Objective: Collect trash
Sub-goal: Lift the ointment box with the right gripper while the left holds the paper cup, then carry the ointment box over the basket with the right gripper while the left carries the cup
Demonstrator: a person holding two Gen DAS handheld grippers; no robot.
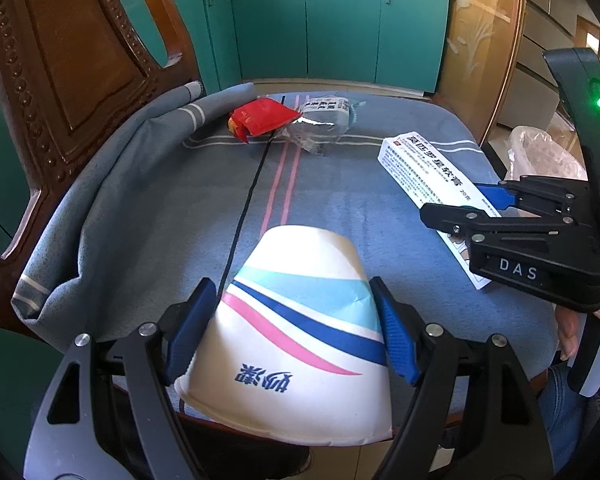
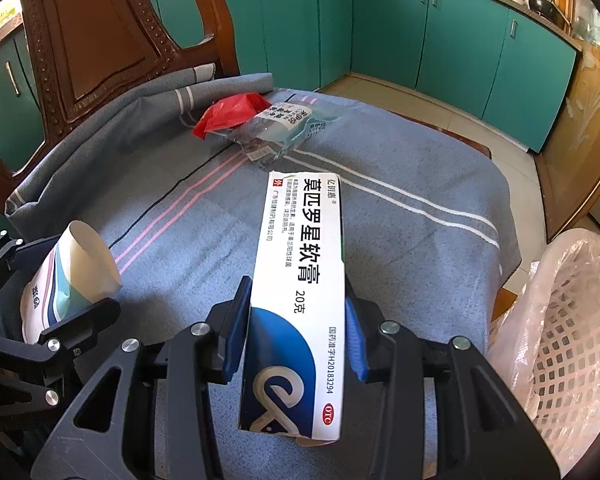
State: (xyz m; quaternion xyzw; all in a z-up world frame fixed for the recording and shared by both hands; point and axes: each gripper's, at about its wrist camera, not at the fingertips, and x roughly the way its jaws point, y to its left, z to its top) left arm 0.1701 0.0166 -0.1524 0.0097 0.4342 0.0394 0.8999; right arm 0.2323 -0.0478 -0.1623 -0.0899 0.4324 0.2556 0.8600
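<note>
Trash is half gathered: the left gripper [image 1: 292,332] has its fingers clamped on a paper cup [image 1: 300,320], the right gripper [image 2: 296,320] on an ointment box [image 2: 300,280], both above the blanket-covered chair seat [image 2: 400,240]; next, I judge, comes the lined basket [image 2: 572,340], leaving the wrappers [image 1: 264,118].

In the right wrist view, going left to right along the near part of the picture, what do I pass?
Left gripper shut on the paper cup → right gripper shut on the ointment box → lined white basket.
</note>
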